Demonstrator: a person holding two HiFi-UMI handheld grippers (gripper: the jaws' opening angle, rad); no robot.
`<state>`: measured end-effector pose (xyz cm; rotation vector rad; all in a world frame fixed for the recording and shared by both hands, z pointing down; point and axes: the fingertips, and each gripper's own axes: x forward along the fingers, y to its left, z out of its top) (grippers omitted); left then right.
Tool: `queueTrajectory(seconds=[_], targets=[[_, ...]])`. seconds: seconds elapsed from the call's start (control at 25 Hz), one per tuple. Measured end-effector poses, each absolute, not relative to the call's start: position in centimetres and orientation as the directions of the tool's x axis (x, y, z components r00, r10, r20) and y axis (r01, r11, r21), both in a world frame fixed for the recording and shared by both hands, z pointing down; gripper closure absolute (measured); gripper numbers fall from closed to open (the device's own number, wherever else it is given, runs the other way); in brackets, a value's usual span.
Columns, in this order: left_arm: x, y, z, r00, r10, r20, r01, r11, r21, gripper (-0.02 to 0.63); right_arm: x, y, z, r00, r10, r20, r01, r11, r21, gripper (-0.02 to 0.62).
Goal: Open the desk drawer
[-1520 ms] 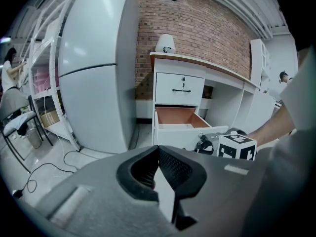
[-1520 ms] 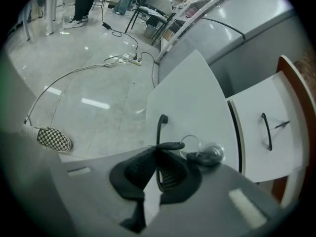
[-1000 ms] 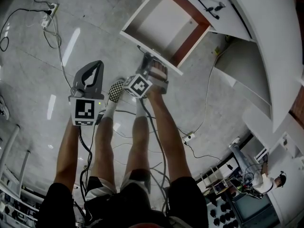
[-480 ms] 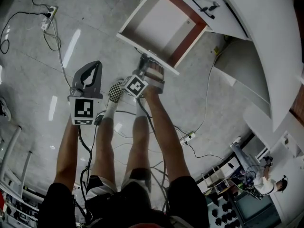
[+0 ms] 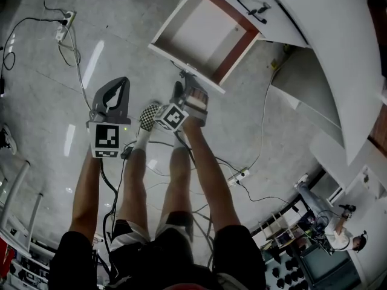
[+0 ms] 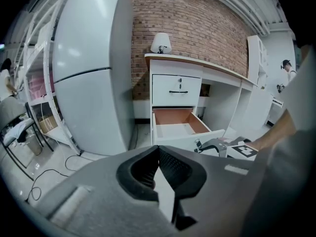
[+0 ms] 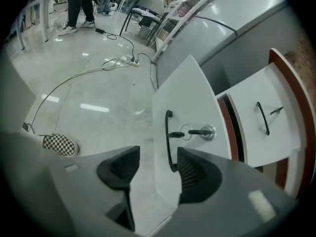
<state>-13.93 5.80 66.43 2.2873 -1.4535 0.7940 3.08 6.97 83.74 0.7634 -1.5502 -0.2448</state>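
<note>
Desk drawer (image 5: 205, 32) pulled out, right gripper (image 7: 154, 169) jaws just opening wide, handle (image 7: 169, 142) between them, left gripper (image 6: 159, 169) closed, empty.

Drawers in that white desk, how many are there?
2: the upper drawer, shut under the desktop, and the lower drawer, pulled out beneath it. Any lower ones would be hidden.
</note>
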Motion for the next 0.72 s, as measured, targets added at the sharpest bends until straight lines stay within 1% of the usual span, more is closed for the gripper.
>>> queueTrajectory(seconds=[0.2, 0.48, 0.56, 0.72], targets=[[-13.2, 5.9, 64.3, 0.341, -0.729, 0.593, -0.893, -0.448, -0.037, 0.597, 3.1, 6.8, 81.2, 0.041, -0.603, 0.796, -0.347, 0.739, 0.578, 0.354], [-12.5, 4.9, 59.4, 0.358, -0.746, 0.562, -0.882, -0.468, -0.06, 0.597, 3.2, 5.8, 75.1, 0.031, -0.615, 0.788, -0.396, 0.716, 0.575, 0.354], [-12.3, 4.6, 57.3, 0.364, -0.754, 0.547, -0.88, -0.471, -0.064, 0.597, 3.5, 5.2, 72.5, 0.028, -0.632, 0.774, -0.433, 0.691, 0.579, 0.354], [-11.8, 3.1, 52.3, 0.38, -0.774, 0.507, -0.871, -0.484, -0.087, 0.597, 4.6, 3.0, 66.4, 0.024, -0.646, 0.763, -0.57, 0.618, 0.542, 0.354]])
